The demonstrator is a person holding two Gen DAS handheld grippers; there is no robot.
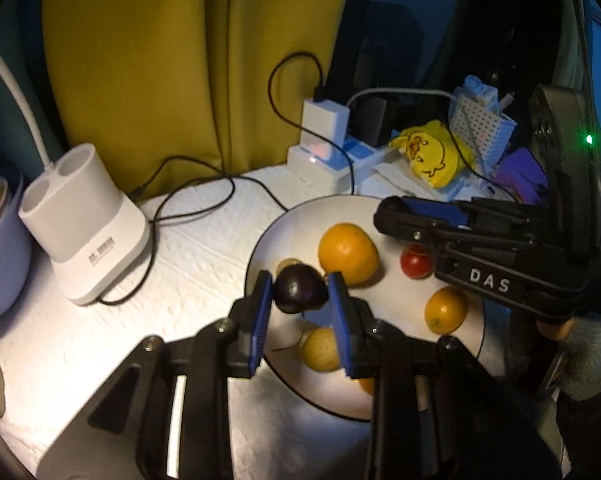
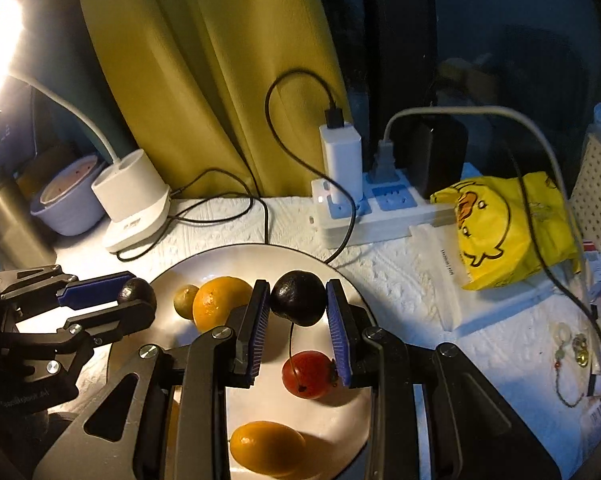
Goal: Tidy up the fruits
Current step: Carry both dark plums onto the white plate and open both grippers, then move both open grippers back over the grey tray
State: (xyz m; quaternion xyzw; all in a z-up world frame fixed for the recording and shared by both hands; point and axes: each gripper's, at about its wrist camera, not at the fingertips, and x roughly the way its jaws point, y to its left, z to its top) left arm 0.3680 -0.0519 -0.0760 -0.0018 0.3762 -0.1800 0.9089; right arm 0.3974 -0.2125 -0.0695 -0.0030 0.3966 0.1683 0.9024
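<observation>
A white plate (image 1: 284,220) (image 2: 236,258) holds a large orange (image 1: 348,253) (image 2: 220,302), a red fruit (image 1: 416,261) (image 2: 306,374), a small orange fruit (image 1: 446,309) (image 2: 266,446), a yellow fruit (image 1: 320,348) and a small greenish one (image 2: 184,300). My left gripper (image 1: 300,292) (image 2: 134,294) is shut on a dark plum (image 1: 300,289) (image 2: 138,290) above the plate's left part. My right gripper (image 2: 298,300) (image 1: 396,216) is shut on another dark plum (image 2: 298,298) above the plate, over the red fruit.
A white lamp base (image 1: 84,220) (image 2: 134,204) stands left of the plate, with a lilac bowl (image 1: 0,248) (image 2: 70,200) beyond. A power strip with chargers (image 1: 324,152) (image 2: 364,208), black cables (image 1: 204,200), a yellow duck bag (image 1: 432,152) (image 2: 504,228) and a perforated basket (image 1: 482,124) sit behind.
</observation>
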